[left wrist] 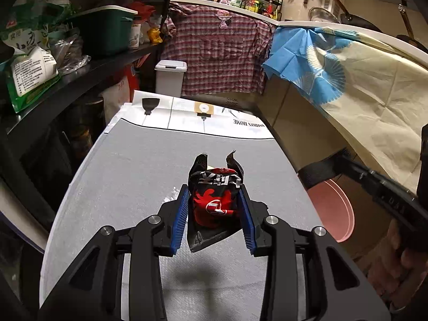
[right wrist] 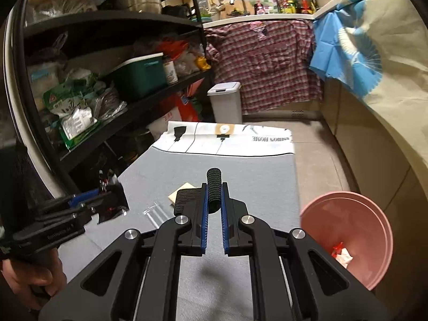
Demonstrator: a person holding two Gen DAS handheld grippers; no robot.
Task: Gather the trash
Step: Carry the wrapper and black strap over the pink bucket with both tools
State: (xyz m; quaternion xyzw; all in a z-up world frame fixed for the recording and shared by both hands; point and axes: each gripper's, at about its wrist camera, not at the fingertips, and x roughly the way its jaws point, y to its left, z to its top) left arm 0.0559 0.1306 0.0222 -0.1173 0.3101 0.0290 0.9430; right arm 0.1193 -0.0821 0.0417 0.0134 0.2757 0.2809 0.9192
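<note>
Nearest in the left wrist view, the left tongs (left wrist: 212,215) were closed partway on a crumpled black-and-red snack wrapper (left wrist: 214,203), held between the blue pads just above the grey tabletop (left wrist: 128,165). The right tongs (right wrist: 213,208) were nearly closed on a black knurled cylinder (right wrist: 214,187), also lifted. So two pieces looked already picked up but not yet dropped. Further out on the tabletop lay a yellow-tan paper slip (right wrist: 180,191) and a clear plastic strip (right wrist: 156,214), apparently still to collect. To the right, beside the tabletop and lower, stood the pink basin (right wrist: 374,214), holding a red-and-white scrap (right wrist: 341,254). Beyond, a white lidded bin (right wrist: 226,101) stood closed on the floor.
</note>
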